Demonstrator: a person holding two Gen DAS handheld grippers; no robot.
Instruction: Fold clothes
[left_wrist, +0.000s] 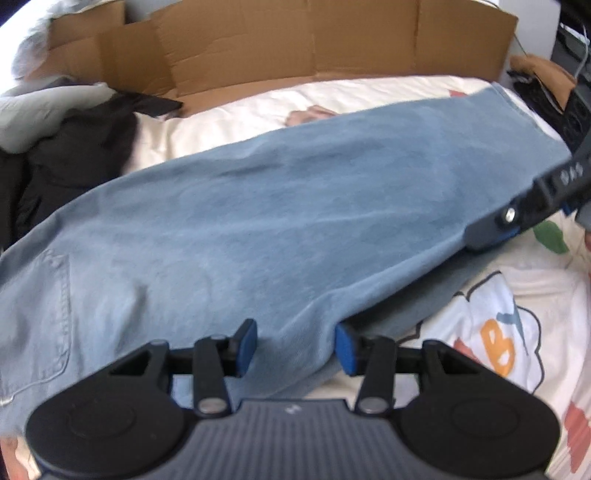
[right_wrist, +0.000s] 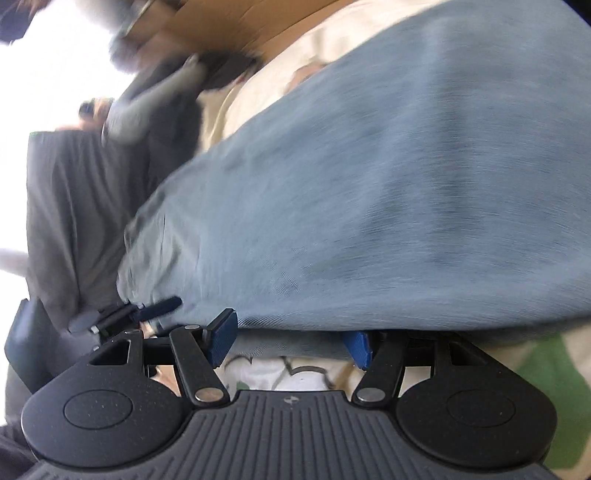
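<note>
The jeans are a washed light blue, paler toward the stitched pocket. The sheet beneath is cream, printed with orange, green and salmon cartoon shapes outlined in grey. The box is plain brown cardboard. The clothes pile is black and grey. Both grippers are black with blue pads.

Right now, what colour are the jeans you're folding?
Faded light blue denim jeans, sharpest in the left wrist view.
</note>
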